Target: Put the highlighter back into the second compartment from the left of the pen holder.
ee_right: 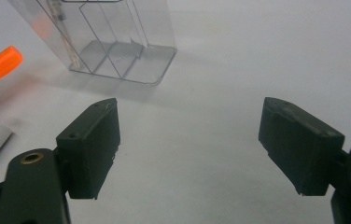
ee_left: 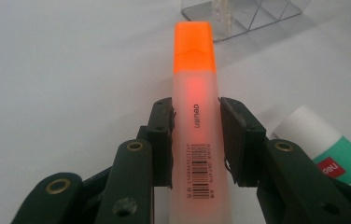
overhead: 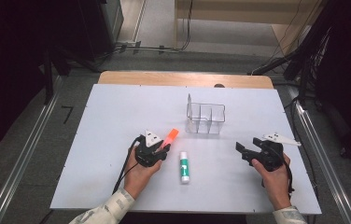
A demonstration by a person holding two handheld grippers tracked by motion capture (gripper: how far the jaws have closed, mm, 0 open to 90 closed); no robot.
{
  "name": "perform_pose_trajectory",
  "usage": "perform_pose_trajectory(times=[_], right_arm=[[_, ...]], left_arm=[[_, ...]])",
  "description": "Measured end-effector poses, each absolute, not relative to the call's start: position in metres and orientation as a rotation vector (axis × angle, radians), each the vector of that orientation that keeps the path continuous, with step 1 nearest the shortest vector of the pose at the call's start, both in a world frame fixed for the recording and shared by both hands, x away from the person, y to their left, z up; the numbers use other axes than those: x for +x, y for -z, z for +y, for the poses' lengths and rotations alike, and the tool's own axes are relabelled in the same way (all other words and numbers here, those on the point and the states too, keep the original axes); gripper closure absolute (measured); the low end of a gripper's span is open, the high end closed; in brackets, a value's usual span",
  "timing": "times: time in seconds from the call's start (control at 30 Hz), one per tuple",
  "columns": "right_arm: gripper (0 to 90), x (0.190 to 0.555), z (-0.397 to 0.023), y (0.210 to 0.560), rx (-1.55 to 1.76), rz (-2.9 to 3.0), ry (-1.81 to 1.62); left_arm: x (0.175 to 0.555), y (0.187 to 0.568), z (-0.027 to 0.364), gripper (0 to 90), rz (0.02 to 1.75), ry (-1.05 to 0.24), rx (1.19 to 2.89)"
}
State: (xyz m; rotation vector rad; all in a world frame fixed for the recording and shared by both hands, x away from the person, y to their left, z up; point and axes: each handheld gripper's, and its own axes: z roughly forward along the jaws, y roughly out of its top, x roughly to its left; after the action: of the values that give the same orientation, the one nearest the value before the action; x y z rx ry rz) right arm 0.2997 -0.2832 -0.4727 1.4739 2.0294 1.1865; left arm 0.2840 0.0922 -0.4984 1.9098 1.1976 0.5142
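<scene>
Left fingers [ee_left: 196, 140] clamp highlighter [ee_left: 194, 93].

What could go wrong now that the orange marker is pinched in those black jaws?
The left gripper holds the orange highlighter by its smooth body, with the capped end sticking far out, so it might swivel or slip when moved. The glue stick lies close beside that hand and could be nudged and roll. The clear organizer looks light, and its compartments are narrow; a slightly off approach might push it or tip it. The right gripper, open, is not steadying it.
</scene>
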Motion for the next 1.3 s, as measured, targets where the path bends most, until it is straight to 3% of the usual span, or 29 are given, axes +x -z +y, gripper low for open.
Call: perform_pose_trajectory(times=[0.57,0.83,0.93,1.3], right_arm=[[20.6,0.300,-0.282,0.473,1.473,2.038,-1.180],[27.9,0.300,-0.280,0.473,1.460,2.069,-1.190],[35.3,0.299,-0.279,0.473,1.451,2.086,-1.202],[77.9,0.299,-0.276,0.470,1.438,2.175,-1.224]], left_arm=[[0.281,0.491,0.094,66.4,1.178,-0.514,1.867],[0.279,0.488,0.092,66.4,1.162,-0.516,1.869],[0.279,0.487,0.092,66.4,1.160,-0.517,1.865],[0.278,0.479,0.088,66.4,1.136,-0.509,1.838]])
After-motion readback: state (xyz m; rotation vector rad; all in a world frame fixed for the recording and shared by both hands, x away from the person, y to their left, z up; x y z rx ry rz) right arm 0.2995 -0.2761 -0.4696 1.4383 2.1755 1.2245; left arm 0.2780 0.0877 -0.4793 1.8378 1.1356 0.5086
